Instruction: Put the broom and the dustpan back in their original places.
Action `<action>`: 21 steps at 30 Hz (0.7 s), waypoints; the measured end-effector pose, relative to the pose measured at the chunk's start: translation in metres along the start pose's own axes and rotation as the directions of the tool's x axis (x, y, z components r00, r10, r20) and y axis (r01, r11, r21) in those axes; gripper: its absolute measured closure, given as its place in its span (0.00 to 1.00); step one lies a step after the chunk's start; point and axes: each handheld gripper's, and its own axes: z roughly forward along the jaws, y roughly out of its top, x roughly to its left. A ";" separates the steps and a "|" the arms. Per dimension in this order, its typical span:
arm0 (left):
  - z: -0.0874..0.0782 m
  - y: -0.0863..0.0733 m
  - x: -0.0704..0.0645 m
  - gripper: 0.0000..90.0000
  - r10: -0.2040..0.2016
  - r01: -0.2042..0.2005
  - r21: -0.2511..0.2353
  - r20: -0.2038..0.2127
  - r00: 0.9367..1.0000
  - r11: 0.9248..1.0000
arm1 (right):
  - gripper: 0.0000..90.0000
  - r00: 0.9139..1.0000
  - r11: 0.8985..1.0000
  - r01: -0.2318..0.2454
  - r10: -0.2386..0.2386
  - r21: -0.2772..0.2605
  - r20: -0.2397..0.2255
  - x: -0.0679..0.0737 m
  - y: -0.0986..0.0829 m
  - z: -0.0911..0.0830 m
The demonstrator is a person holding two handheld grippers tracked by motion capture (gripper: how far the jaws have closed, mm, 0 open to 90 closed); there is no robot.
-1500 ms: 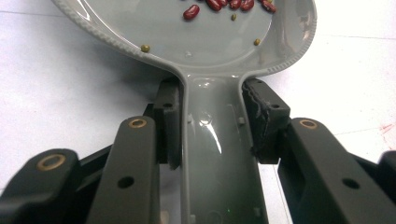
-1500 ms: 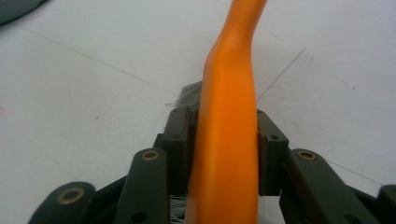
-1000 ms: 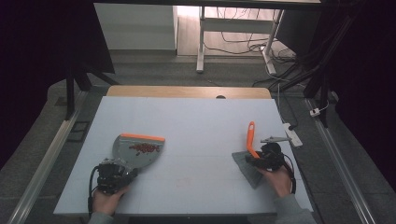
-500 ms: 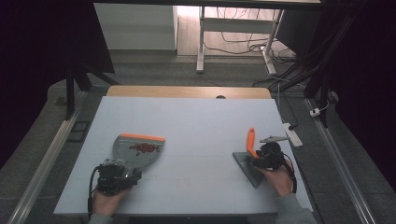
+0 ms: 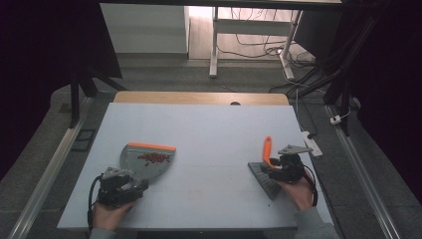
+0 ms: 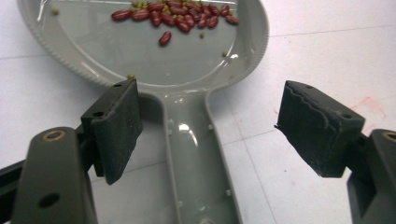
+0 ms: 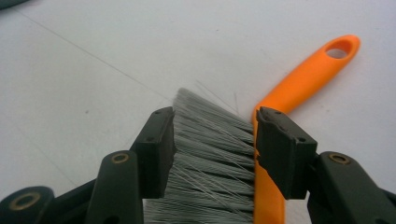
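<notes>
Now that the left gripper point(image 6: 205, 126) has let go, jaws wide either side of the dustpan point(image 5: 148, 160) handle, pan w/ beans rests near-left; right gripper point(image 7: 215, 144) stays clamped on the brush point(image 7: 210, 172), near-right.

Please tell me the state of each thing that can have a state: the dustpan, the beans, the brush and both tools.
Dustpan: flat on the table, handle between the left tool's jaws, not gripped.
Beans: gathered inside the dustpan.
Brush: lying on the table, bristles and orange back clamped.
Left tool: open, jaws wide apart.
Right tool: shut on the brush.
Table: white top, carrying the dustpan and brush.
</notes>
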 end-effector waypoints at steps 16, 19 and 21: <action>0.007 0.016 -0.010 0.28 0.198 -0.197 -0.017 0.129 0.972 0.980 | 0.53 0.984 0.988 0.133 -0.141 -0.072 -0.110 0.021 -0.004 -0.003; 0.009 0.018 -0.008 0.28 0.207 -0.207 -0.016 0.144 0.968 0.978 | 0.53 0.980 0.984 0.155 -0.164 -0.083 -0.115 0.024 -0.008 -0.005; 0.011 0.019 -0.006 0.28 0.213 -0.214 -0.012 0.151 0.965 0.977 | 0.53 0.978 0.982 0.168 -0.177 -0.086 -0.115 0.024 -0.011 -0.006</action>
